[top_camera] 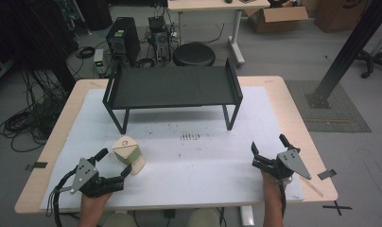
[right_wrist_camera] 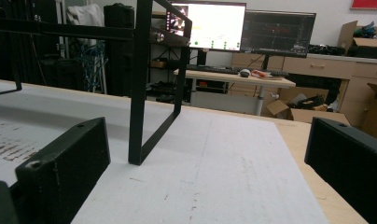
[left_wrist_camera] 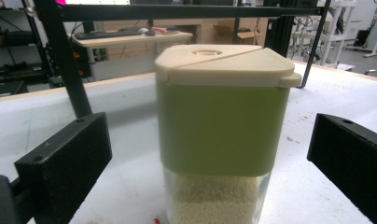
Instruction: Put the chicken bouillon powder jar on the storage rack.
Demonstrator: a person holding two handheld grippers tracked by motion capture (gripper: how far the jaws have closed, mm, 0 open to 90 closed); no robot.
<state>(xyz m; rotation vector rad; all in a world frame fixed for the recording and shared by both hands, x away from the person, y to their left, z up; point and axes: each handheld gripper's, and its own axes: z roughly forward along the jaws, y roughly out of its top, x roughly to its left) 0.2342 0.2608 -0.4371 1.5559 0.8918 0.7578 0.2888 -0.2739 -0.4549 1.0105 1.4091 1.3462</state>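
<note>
- Now at the counter's point(top_camera: 274, 94) near-left corner, the left tongs point(top_camera: 116, 165) stand spread wide around a green canister point(top_camera: 128, 153) with a cream lid, its clear base showing pale granules in the left gripper view.
- Seen along those tongs, the canister point(left_wrist_camera: 222, 126) stands upright between the two black jaws, with open gaps on both sides; neither jaw touches it.
- By the look of it, the step in hand is the approach to a grasp, not yet a hold.
- Next, the left tongs would need to close squarely on the green body below the lid, firmly enough to lift without tipping.
- Across the counter, near its near-right corner, the right tongs point(top_camera: 266, 152) rest open and empty, well apart from the canister.
- Toward the far edge stands a black rack point(top_camera: 172, 87), bare on top and a likely destination.
</note>
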